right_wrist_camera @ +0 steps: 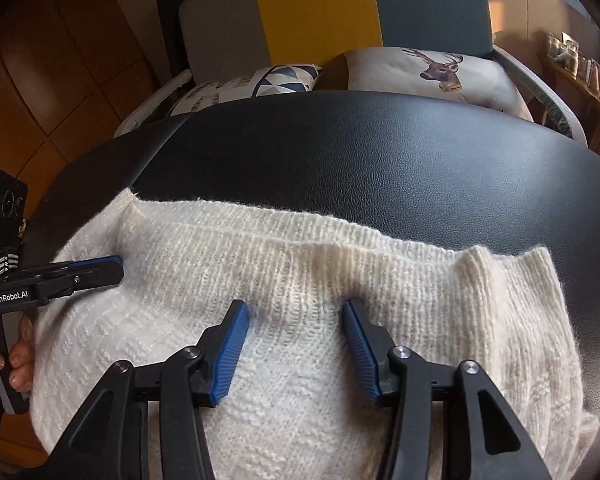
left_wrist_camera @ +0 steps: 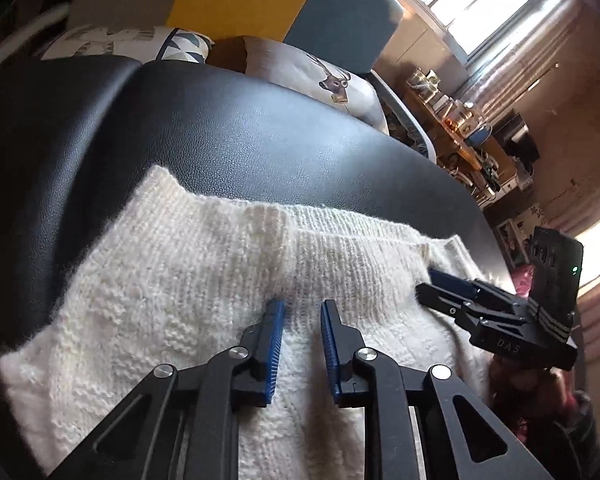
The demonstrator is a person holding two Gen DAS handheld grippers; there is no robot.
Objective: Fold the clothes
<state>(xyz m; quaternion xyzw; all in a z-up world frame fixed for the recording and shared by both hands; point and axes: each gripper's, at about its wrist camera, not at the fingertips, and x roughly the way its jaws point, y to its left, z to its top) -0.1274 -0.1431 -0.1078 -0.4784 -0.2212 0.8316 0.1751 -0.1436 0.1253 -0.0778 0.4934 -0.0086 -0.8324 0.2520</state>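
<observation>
White knit sweater (right_wrist_camera: 300,320) lies flat-ish on the black leather surface (right_wrist_camera: 380,168), ribbed band along its far edge, at least two layers showing at that edge, so it looks doubled over at least once

Left gripper (left_wrist_camera: 300,344): jaws parted a narrow gap, blue pads (left_wrist_camera: 274,344) hovering over or resting on the knit, nothing pinched between them as far as I can see. In the right wrist view it comes in from the left over the sweater's left part

Right gripper (right_wrist_camera: 296,344): jaws apart wider than the left, nothing held, tips on or just above the knit near the ribbed band. Can't tell contact vs hover for either

Step, my read: both claws empty over the garment, which fits either lining up a grab for another fold or having just let go of a fold and pressing it flat. Frames don't settle which

If another fold is due: each claw needs to pinch through all layers at an edge, not just the top one; loose bulky knit will slip and stretch, so lift both sides evenly

Cushions (right_wrist_camera: 432,72) behind, well clear
</observation>
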